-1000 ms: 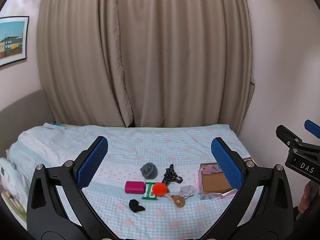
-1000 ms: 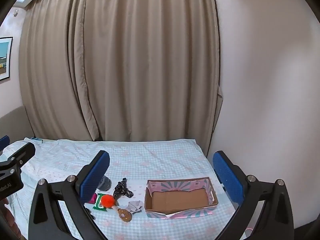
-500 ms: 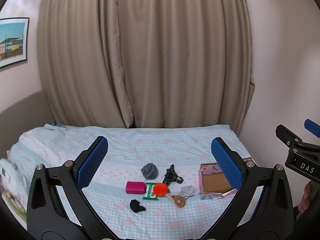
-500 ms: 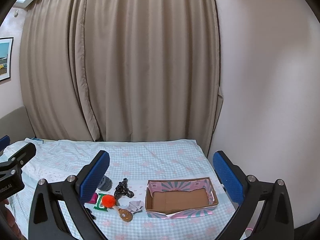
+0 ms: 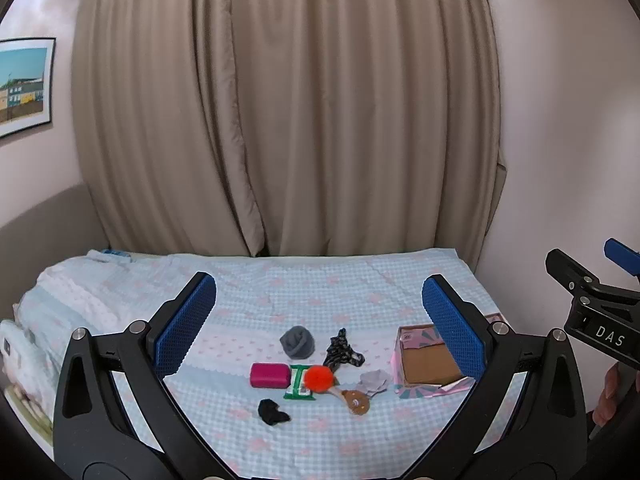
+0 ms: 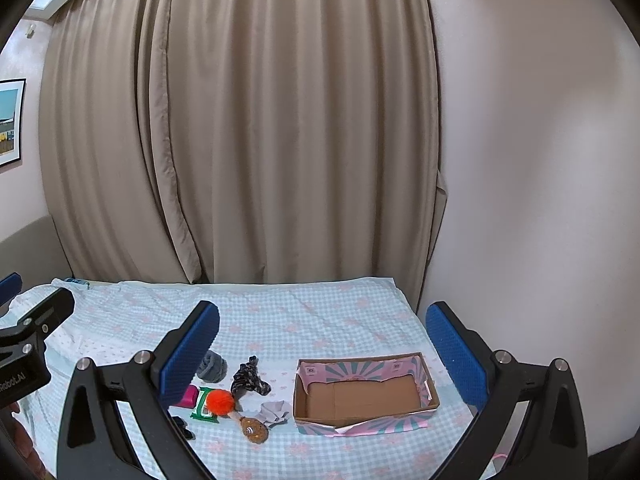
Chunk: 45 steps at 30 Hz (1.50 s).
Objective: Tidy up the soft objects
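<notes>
Small soft items lie clustered on the bed: a grey rolled sock [image 5: 297, 342] [image 6: 212, 366], a black patterned cloth [image 5: 342, 354] [image 6: 249, 377], a magenta pouch [image 5: 270, 375], a green packet [image 5: 299, 383] [image 6: 204, 402], an orange pompom [image 5: 319, 378] [image 6: 219, 401], a brown round plush [image 5: 356, 401] [image 6: 253, 431], a pale grey cloth [image 5: 374, 381] [image 6: 274, 412] and a black sock [image 5: 272, 412]. An open pink cardboard box [image 6: 366, 394] [image 5: 426, 364] stands to their right, empty. My left gripper [image 5: 320, 326] and right gripper [image 6: 320, 340] hover high above the bed, both open and empty.
The blue checked bedspread [image 5: 320, 292] has a white pillow [image 5: 60, 292] at its left end. Beige curtains [image 5: 280, 120] hang behind the bed and a plain wall [image 6: 540, 160] borders its right side. A framed picture [image 5: 24, 86] hangs at the left.
</notes>
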Available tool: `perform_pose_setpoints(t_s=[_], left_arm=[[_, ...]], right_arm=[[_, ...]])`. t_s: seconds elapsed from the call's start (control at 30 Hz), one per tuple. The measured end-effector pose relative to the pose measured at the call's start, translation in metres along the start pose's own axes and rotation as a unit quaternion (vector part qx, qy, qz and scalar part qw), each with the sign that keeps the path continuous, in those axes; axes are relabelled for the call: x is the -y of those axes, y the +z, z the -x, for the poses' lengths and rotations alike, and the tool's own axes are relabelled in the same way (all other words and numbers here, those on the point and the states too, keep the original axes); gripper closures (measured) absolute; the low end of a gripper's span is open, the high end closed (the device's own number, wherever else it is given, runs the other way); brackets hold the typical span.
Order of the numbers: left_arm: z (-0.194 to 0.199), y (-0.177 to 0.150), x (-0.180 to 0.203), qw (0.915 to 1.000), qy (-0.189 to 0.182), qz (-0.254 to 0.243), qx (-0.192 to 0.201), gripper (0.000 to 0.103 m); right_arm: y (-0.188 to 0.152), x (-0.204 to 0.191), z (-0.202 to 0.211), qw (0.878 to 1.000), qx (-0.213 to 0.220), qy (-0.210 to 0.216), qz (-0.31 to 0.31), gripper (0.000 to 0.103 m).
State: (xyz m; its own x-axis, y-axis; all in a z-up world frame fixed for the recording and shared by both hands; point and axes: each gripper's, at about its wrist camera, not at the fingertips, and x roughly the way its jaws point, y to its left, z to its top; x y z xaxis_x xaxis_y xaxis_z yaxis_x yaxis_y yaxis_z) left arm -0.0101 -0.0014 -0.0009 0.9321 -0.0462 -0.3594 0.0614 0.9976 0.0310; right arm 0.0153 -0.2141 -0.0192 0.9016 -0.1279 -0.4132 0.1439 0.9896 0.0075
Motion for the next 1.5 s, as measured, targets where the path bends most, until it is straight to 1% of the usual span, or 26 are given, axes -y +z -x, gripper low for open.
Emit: perform_pose_setpoints(t_s=[0.17,0.2,0.57,0.63,1.2,1.23,1.5], left_arm=[[0.002,-0.003,-0.003,1.0000,0.000,0.001,0.000,0.001],[0.001,0.001,0.005,1.0000,0.001,-0.001,0.000,0.001],[0.007,-0.002,0.011,1.0000,0.002,0.003,-0.003,0.000],[0.001,0.003,0.006,1.0000,0.001,0.004,-0.005,0.000],[0.004,0.003,0.013,1.0000,0.001,0.004,-0.006,0.001],[-0.001,0.005,0.005,1.0000,0.000,0.005,-0.006,0.001],[0.000,0.006,0.005,1.0000,0.001,0.008,-0.005,0.001]], right_arm=[[0.000,-0.001,0.001,1.000,0.001,-0.001,0.000,0.000],[0.001,-0.001,0.001,1.000,0.000,0.000,0.000,0.000],[0.002,0.000,0.002,1.000,-0.001,0.001,0.001,0.000],[0.002,0.000,0.002,1.000,-0.002,0.001,0.000,0.000],[0.007,-0.004,0.004,1.000,-0.001,0.007,-0.001,0.000],[0.007,-0.004,0.004,1.000,-0.001,0.007,-0.001,0.000],[0.007,-0.004,0.003,1.000,-0.001,0.008,-0.001,0.000]])
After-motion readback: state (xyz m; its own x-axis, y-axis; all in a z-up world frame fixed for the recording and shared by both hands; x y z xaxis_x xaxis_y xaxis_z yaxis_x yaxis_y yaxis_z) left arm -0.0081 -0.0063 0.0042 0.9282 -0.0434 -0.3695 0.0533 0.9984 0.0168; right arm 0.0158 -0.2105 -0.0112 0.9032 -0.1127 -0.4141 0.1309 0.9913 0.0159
